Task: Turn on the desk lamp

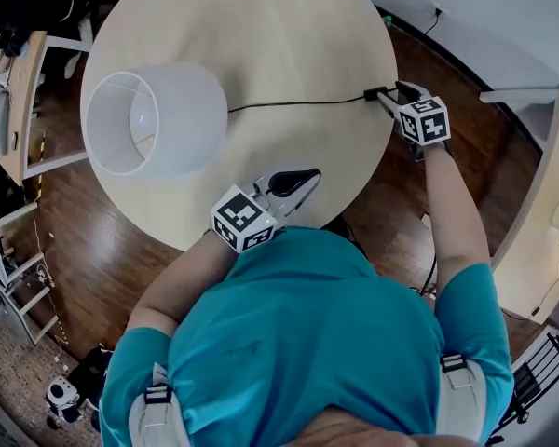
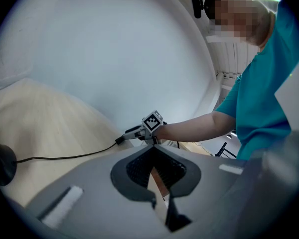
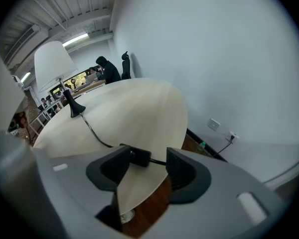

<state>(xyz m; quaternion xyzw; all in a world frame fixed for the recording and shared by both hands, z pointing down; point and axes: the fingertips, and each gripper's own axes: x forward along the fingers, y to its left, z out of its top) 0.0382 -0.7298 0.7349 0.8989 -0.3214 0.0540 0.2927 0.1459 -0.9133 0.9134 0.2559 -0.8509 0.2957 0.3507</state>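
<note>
The desk lamp's white shade (image 1: 154, 119) stands on the left of the round pale table (image 1: 289, 26). Its black cord (image 1: 298, 102) runs right to a black inline switch (image 1: 373, 93) at the table's right edge. My right gripper (image 1: 388, 96) is at that switch. In the right gripper view its jaws stand open around the switch (image 3: 139, 157), which lies close to the left pad; the lamp (image 3: 54, 59) is far behind. My left gripper (image 1: 303, 180) hovers at the table's near edge, shut and empty (image 2: 152, 151). It looks toward the cord (image 2: 65, 157) and the lamp base (image 2: 2, 166).
Dark wood floor surrounds the table. A wall with an outlet (image 3: 214, 124) is to the right, with a cable plugged in nearby. Desks and shelving (image 1: 9, 91) stand at the left, a white counter (image 1: 540, 203) at the right. People sit in the far background (image 3: 102, 68).
</note>
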